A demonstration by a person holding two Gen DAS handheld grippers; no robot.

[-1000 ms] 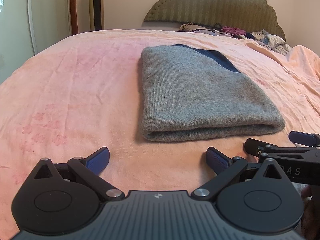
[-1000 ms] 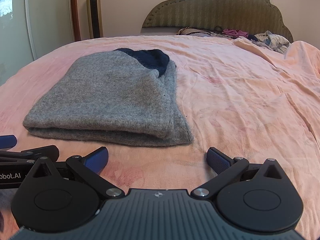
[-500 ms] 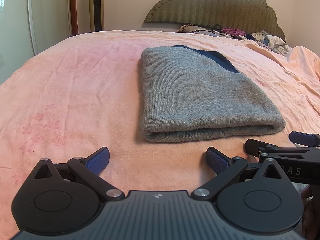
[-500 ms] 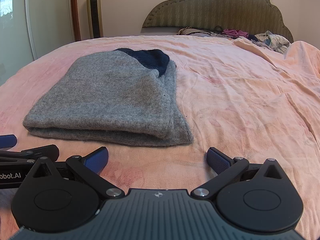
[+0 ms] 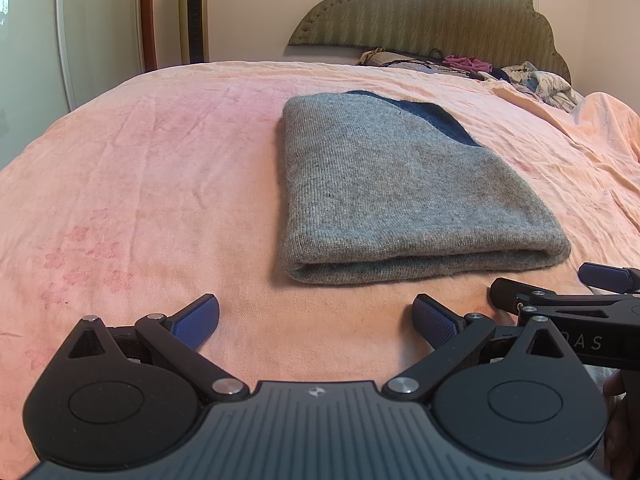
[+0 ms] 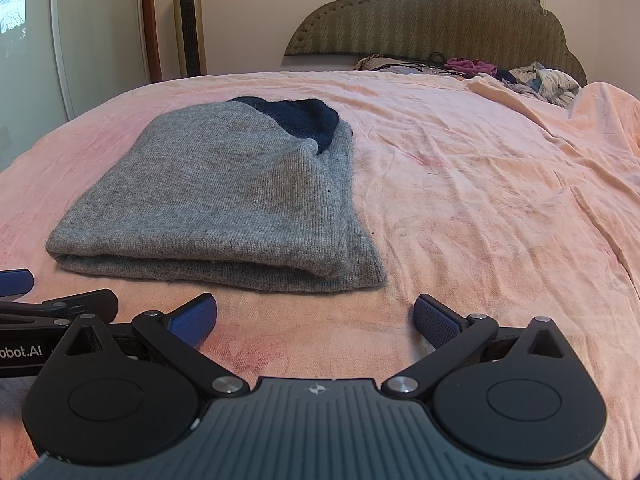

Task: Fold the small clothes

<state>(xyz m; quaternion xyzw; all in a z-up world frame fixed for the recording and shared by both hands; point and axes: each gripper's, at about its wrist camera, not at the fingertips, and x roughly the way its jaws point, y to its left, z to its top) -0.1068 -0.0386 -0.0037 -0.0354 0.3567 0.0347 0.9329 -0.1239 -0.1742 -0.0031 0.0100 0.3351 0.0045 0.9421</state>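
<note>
Grey knit sweater [image 5: 400, 188] lies folded flat on the bed [image 5: 140, 184], a neat thick rectangle with the rounded fold edge facing my claws. Dark navy part [image 6: 300, 118] pokes out at its far end, toward the headboard [image 5: 432, 8]. In the right wrist view the layers don't line up at the near right corner; the lower layer sticks out past the top one.

My left claw [image 5: 316, 318] is spread wide, holding nothing, hovering low over the pink sheet. The sweater sits just ahead and slightly right of it, near edge close to the blue fingertips [image 5: 196, 320] but not touching. My right claw [image 6: 316, 318] is also wide and empty; the sweater is ahead and left of it, its near right corner roughly in line with the gap between the fingers. In the left wrist view the right claw shows just beside on the right, both side by side in front of the fold edge.

Room: bare sheet left of the left claw, wide bare wrinkled sheet ahead and right of the right claw. Pile of loose clothes [image 6: 532, 80] far ahead by the headboard, well apart from the sweater. Tower fan [image 6: 190, 20] stands by the wall beyond the bed's far left.
</note>
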